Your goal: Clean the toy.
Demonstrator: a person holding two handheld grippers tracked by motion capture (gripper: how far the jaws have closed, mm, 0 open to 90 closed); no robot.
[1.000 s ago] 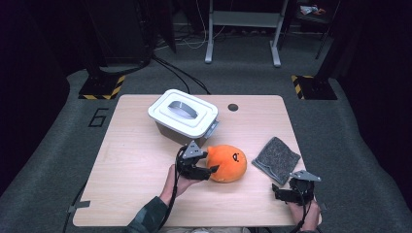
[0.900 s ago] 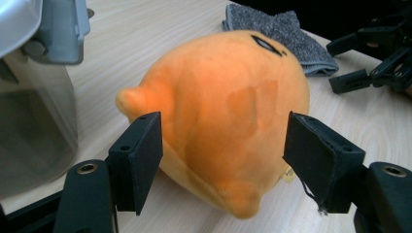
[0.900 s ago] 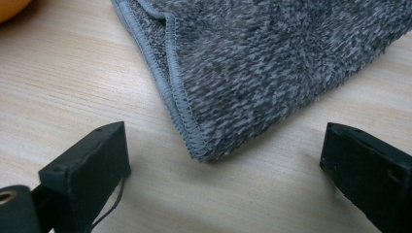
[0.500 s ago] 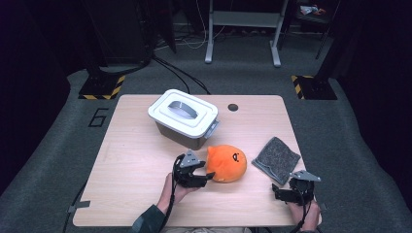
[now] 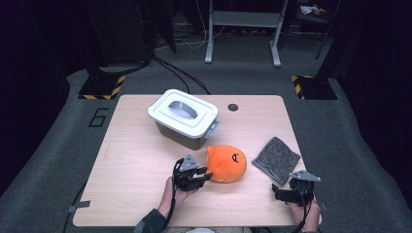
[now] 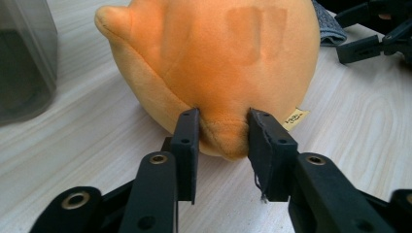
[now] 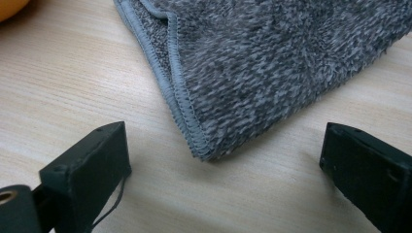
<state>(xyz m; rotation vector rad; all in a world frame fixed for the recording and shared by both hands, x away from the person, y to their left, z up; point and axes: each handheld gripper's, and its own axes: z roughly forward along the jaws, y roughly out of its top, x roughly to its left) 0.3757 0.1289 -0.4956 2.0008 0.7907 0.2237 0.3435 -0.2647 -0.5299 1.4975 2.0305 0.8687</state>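
High view: fixed above person's side, looks forward and down, whole surface (image 5: 136, 160) in frame, floor and stands beyond. Left gripper view: low, just off wood, faces orange plush (image 6: 214, 63) from very near; grey cloth (image 6: 328, 29) and other gripper (image 6: 374, 39) at top right. Right gripper view: low, close on cloth corner, angled down; sliver of plush at top left. Plush and cloth shared by all three views. High view takes in both gripper cameras' ground.
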